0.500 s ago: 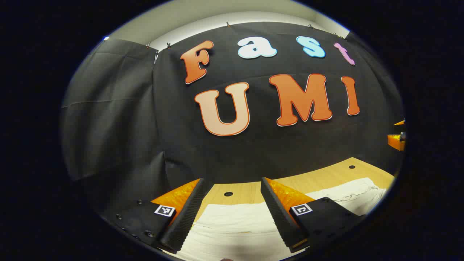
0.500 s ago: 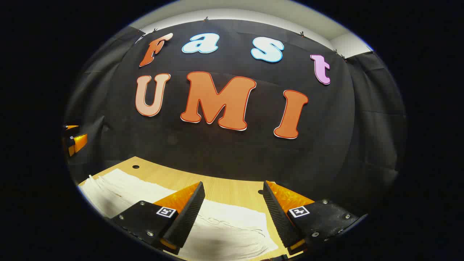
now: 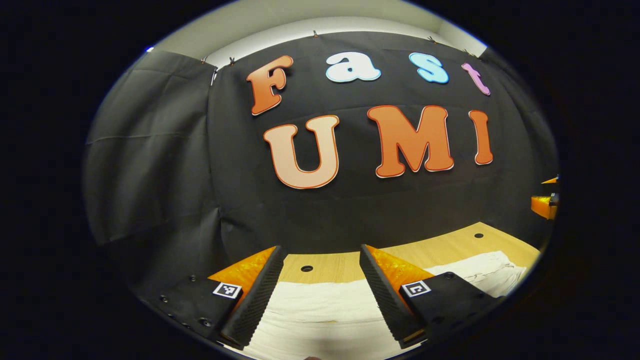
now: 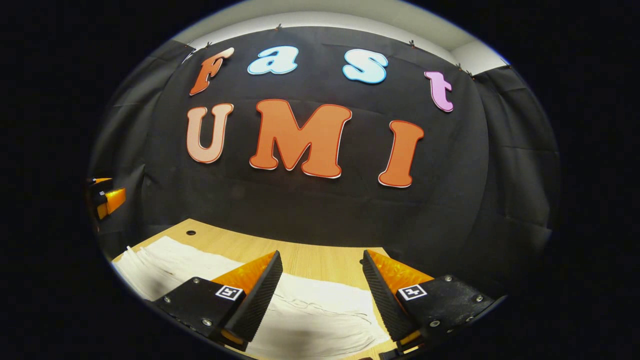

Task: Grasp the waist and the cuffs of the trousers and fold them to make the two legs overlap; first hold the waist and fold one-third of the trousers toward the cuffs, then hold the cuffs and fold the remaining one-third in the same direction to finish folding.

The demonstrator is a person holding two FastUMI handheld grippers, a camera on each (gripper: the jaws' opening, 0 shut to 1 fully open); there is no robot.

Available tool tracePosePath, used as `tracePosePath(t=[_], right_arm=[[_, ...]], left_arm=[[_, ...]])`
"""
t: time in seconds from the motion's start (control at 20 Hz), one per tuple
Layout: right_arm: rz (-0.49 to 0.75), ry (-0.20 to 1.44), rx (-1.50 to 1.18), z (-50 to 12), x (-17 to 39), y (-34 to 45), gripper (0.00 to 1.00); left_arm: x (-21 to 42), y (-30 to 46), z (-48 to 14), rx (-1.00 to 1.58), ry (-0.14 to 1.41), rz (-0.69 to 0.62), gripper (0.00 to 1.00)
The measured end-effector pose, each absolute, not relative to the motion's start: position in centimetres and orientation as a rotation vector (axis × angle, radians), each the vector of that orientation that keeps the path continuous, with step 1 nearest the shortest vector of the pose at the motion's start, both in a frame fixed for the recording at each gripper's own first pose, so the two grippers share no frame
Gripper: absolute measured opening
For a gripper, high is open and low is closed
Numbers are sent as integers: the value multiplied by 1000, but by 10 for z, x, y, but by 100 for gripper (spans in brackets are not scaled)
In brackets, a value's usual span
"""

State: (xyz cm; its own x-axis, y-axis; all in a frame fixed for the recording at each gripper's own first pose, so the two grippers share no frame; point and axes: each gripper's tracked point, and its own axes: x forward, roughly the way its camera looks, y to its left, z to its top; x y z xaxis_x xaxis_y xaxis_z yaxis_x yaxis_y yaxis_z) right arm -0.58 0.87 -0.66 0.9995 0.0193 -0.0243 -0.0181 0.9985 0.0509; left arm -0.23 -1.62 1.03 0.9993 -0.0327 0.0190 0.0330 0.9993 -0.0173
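White trousers lie flat on the wooden table, stretching off to the right in the left gripper view. My left gripper hangs open just above them, nothing between its fingers. In the right gripper view the trousers lie across the table with wrinkled folds near the right end and more cloth running left. My right gripper is open above that end, empty. The other gripper shows small at the far left, and likewise the right one at the far right edge.
The black booth wall rises right behind the table's far edge. Small round holes are set in the tabletop near the back. The table's right end lies close to my right gripper.
Both grippers have shifted slightly; the trousers sit a little lower and nearer in each view. Both stay open and empty.
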Motion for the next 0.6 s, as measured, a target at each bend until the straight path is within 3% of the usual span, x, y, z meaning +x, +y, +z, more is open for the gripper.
tracePosePath(t=[0.25, 0.6], right_arm=[[30, 93, 122, -25, -10, 13, 97], [18, 223, 206, -63, -19, 12, 99]], left_arm=[[-8, -10, -11, -50, 37, -51, 100], [-18, 14, -89, -135, 278, -67, 100]])
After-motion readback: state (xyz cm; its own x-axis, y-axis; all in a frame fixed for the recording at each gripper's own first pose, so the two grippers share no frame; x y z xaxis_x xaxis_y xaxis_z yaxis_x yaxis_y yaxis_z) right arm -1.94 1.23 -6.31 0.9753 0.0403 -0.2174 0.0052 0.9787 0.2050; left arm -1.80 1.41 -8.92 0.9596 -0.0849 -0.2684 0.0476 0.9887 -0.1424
